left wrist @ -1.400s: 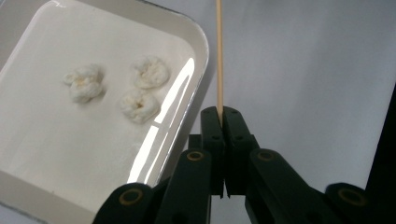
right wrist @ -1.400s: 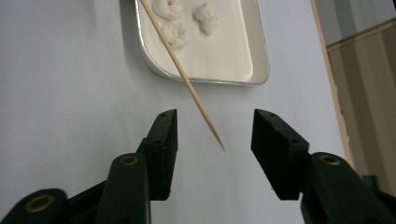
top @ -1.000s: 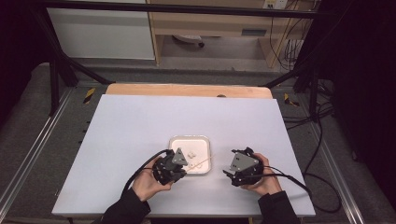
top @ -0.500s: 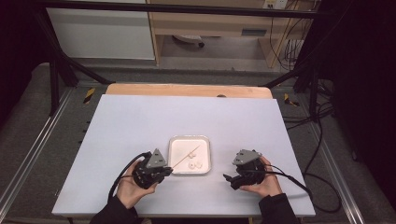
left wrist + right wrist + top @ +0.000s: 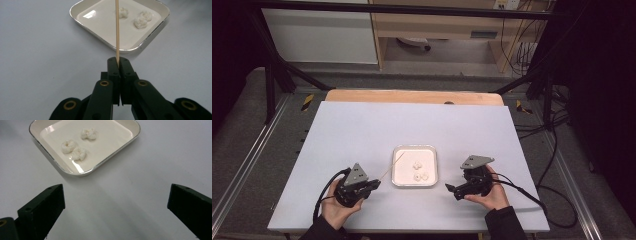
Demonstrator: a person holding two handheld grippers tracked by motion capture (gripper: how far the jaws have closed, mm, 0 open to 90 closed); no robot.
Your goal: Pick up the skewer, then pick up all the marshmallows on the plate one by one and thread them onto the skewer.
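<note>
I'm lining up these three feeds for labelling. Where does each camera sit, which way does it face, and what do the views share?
High view: fixed above the person's side, facing forward and down on the table; both hands and forearms enter from the bottom.
Left gripper view: rides the left gripper, looking along shut jaws holding a wooden skewer toward the tray.
Right gripper view: rides the right gripper, open jaws facing the tray.
Shared: the tray with three white dumplings.

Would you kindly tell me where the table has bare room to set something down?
The table is bare from the tray to its far edge and along both sides. It is crowded near the tray, between the left gripper and right gripper.
</note>
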